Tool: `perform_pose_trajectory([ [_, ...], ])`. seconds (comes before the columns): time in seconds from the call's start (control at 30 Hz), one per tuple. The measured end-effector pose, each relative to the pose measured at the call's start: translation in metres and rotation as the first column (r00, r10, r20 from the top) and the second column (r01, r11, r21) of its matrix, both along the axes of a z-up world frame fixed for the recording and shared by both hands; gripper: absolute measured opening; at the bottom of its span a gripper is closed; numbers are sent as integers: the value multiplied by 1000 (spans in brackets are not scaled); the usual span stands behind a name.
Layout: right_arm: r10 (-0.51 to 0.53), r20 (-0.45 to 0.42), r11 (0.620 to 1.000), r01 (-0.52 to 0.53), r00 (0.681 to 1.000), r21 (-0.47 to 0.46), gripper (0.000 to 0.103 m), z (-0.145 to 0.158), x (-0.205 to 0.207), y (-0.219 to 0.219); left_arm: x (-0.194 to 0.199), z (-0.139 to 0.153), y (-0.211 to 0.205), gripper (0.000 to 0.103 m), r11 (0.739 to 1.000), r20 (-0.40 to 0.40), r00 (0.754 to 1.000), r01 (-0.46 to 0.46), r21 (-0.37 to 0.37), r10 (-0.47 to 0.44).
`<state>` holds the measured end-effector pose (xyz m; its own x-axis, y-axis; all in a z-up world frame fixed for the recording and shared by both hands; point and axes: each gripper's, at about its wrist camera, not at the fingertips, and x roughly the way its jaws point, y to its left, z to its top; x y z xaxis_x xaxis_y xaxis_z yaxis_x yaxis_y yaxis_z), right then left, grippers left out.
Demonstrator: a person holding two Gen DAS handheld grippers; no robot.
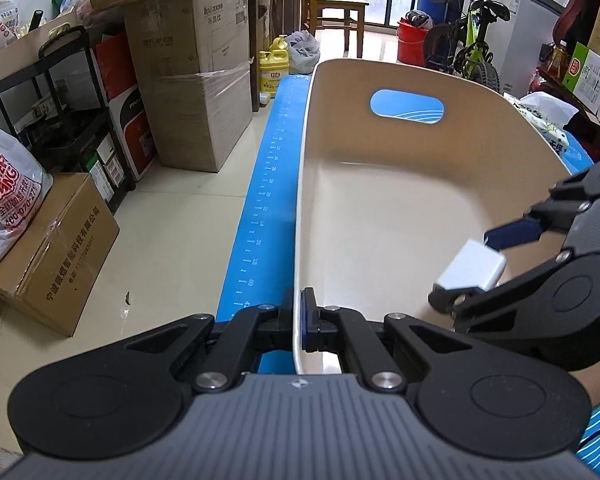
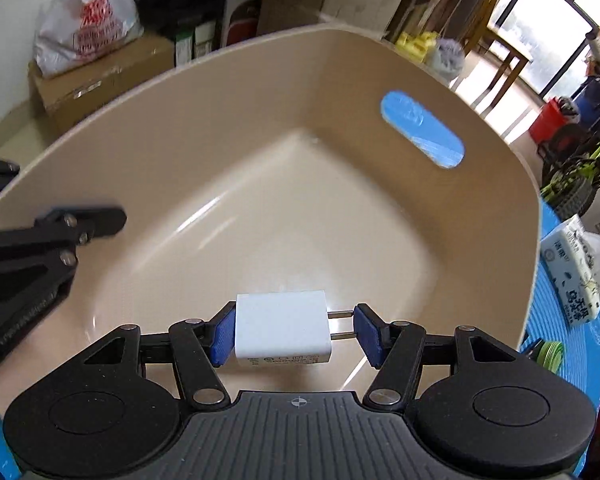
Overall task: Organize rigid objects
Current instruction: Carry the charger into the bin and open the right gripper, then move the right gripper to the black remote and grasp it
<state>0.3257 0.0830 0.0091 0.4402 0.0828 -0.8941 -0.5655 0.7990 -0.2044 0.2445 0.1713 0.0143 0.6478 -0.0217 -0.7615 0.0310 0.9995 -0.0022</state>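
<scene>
Cluttered room behind; we're pinching the beige bin [image 1: 300, 200] rim with our left gripper [image 1: 299, 320], right gripper [image 2: 295, 332] clamping a white charger [image 2: 282, 330] over that bin.

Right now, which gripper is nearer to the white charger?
Right. The right gripper holds the white charger between its pads above the basin; the left gripper is clamped on the basin's rim, apart from it.

A white charger [image 2: 282, 330] is clamped in the right gripper [image 2: 294, 334], one blue pad set against its body and the other against its two prongs. It is held over a beige bin [image 2: 228, 128]. The left gripper [image 2: 80, 220] is seen at the bin's left rim.
</scene>
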Motion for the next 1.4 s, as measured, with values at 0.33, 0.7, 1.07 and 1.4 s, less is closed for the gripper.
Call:
perform_pose_trajectory([
  [0.33,-5,102,999,1,995,34,77,16,-16,-13,1,0,3,3,1000,-7,1000,-10,-13,10],
  [0.7,-241,341,950,149,909,274,81,94,-60,-117,1,-1,2,3,1000,-7,1000,-11,-11,11],
  [1.07,-515,266,847,434,815,307,81,57,-55,-226,0,-2,3,4,1000,-7,1000,-12,-12,12],
  [1.4,-656,84,722,592,750,358,81,-8,-48,-264,1,-1,3,4,1000,-7,1000,-11,-12,11],
])
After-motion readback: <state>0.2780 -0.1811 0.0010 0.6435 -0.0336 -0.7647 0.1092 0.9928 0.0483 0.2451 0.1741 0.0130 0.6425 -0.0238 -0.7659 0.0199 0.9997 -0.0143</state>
